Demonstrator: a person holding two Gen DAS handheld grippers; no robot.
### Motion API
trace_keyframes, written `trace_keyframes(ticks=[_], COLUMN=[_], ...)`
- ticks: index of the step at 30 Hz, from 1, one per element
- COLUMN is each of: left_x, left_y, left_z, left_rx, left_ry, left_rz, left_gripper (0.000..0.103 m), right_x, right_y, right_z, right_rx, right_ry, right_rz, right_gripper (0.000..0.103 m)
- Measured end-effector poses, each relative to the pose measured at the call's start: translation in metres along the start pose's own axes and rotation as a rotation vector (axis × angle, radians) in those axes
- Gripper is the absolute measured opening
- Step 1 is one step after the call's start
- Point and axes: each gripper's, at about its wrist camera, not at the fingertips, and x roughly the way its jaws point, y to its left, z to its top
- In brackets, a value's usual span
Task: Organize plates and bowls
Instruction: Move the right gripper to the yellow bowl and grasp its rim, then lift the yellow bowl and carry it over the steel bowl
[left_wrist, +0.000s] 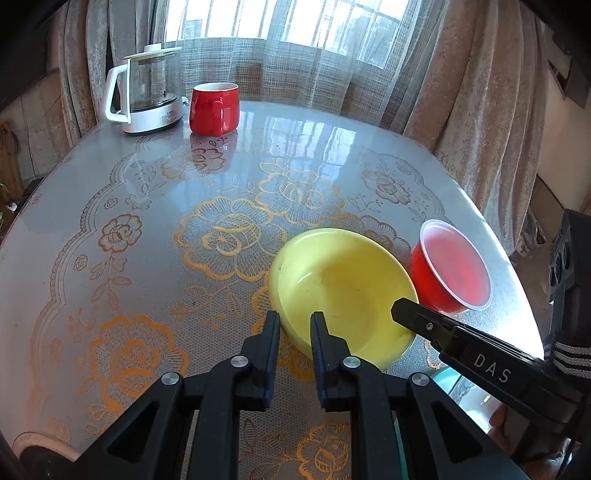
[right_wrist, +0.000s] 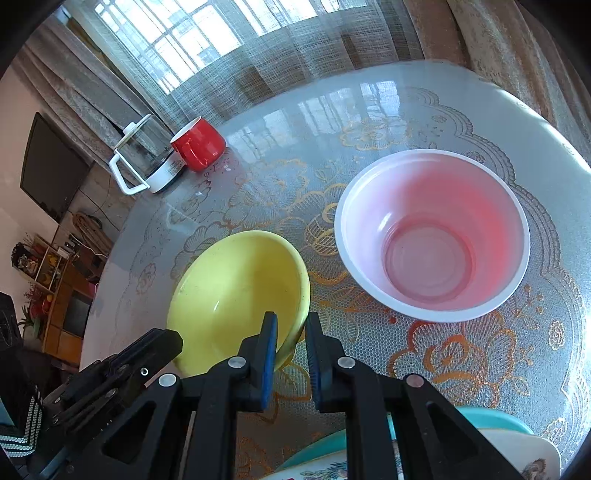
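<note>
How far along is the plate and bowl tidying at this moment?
Early. Nothing looks stacked yet: the yellow bowl and the red bowl sit apart on the table. In hand: the left gripper and the right gripper each clamp the yellow bowl's near rim. Left: nesting the two bowls and dealing with the plates at the near edge, only partly visible.

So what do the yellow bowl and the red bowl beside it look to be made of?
Yellow bowl: opaque, thick-walled, with a glossy highlight inside, so likely glazed ceramic or melamine; I can't tell which. Red bowl: thin translucent plastic, light glowing pink through the wall, with a rolled white rim; looks disposable.
</note>
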Motion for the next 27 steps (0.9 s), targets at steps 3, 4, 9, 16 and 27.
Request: trace_keyframes(ticks=[3, 4, 9, 16, 27], left_x=[-0.014, -0.019, -0.041, -0.041, -0.013], left_y=[0.002, 0.001, -0.007, 0.025, 0.031], left_z=[-0.006, -0.008, -0.019, -0.013, -0.008], left_rx=[-0.004, -0.004, 0.049, -0.052, -0.084], left_ry=[-0.024, -0.026, -0.085, -0.055, 0.006], left_rz=[-0.012, -0.032, -0.001, 0.047, 0.025], left_gripper=[0.016, 0.016, 0.016, 0.016, 0.029], right_x=[-0.005, -0.006, -0.014, -0.01, -0.003], right_y=[0.005, 0.007, 0.028, 0.021, 0.017], right_z=[-0.003, -0.004, -0.015, -0.019, -0.012], right_rx=[-0.015, -0.017, -0.081, -0.052, -0.074], right_ry=[-0.005, -0.006, -0.009, 0.019, 0.04], right_rz=[0.019, 0.032, 0.036, 0.022, -0.026], right_gripper=[0.015, 0.012, 0.011, 0.011, 0.012])
